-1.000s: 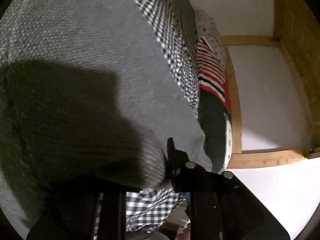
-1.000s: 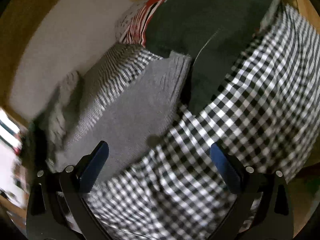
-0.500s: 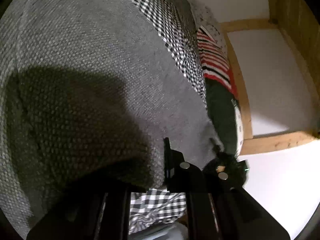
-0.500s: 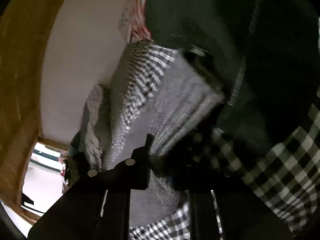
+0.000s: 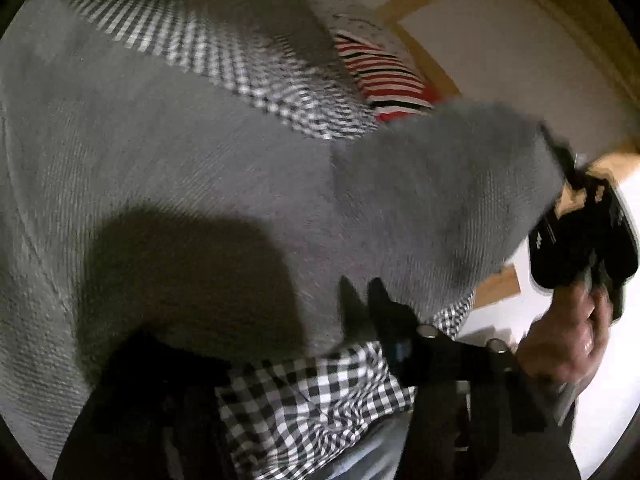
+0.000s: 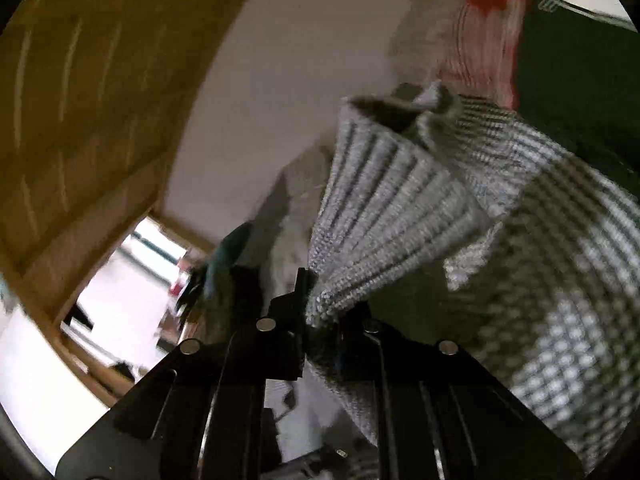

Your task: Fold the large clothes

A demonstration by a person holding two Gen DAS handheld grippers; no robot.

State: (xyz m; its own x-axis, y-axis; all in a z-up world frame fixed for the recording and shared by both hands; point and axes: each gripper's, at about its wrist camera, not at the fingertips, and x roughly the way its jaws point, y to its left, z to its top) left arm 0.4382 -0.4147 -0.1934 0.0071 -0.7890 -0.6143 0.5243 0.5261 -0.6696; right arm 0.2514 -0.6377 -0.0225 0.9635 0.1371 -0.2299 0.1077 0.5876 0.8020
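Observation:
A large grey knitted sweater fills most of the left wrist view, lying on a black-and-white checked cloth. My left gripper is shut on the sweater's near edge. My right gripper is shut on the sweater's ribbed hem and holds it lifted and bunched. In the left wrist view the right gripper, held in a hand, carries the sweater's corner up at the right.
A red, white and black striped garment and a dark green garment lie behind the sweater. A wooden frame and a white wall stand behind the pile.
My right gripper closed on the sweater's ribbed hem and lifted it off the pile. The lifted corner now hangs in the left wrist view. My left gripper kept its hold.

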